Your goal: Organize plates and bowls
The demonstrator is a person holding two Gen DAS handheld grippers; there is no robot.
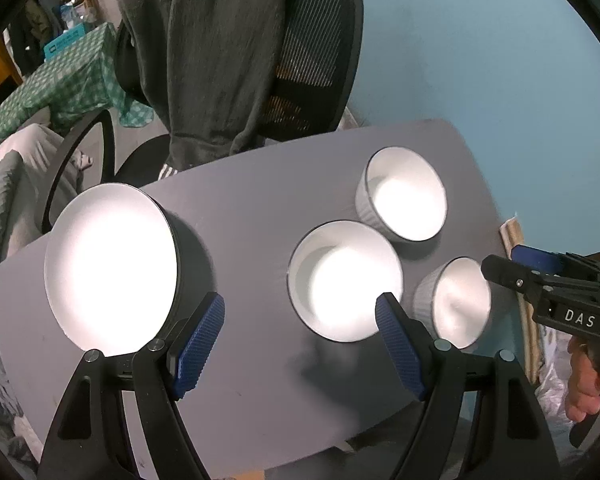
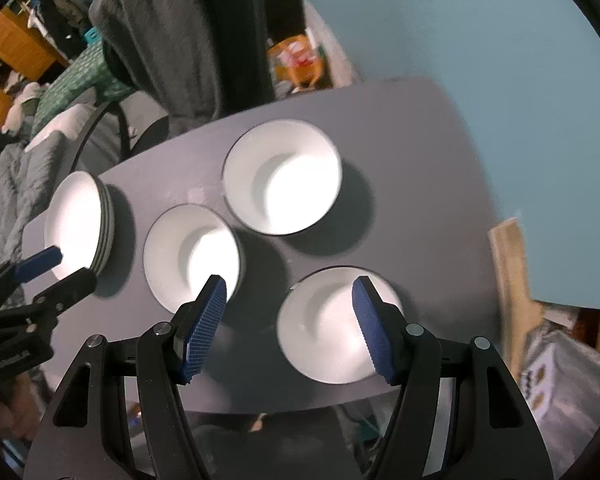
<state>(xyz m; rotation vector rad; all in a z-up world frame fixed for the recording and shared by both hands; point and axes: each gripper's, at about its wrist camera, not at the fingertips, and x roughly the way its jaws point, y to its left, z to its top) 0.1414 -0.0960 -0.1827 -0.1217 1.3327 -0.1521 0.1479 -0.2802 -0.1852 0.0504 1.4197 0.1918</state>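
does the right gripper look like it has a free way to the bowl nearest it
Probably yes. The right gripper is open, hovering just above the nearest bowl, with nothing between them. The middle bowl sits close beside it but apart, so it shouldn't block the approach.

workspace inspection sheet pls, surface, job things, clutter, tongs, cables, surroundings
surface: grey table, rounded corners.
job's things: plate stack at the left; three bowls, the far bowl, middle bowl and near bowl, all upright, apart, empty.
clutter: nothing seen on the table besides the dishes.
tongs: left tongs open, holding nothing; right tongs open, above the near bowl.
cables: nothing seen.
surroundings: chair draped with dark clothing, blue wall, green cloth.
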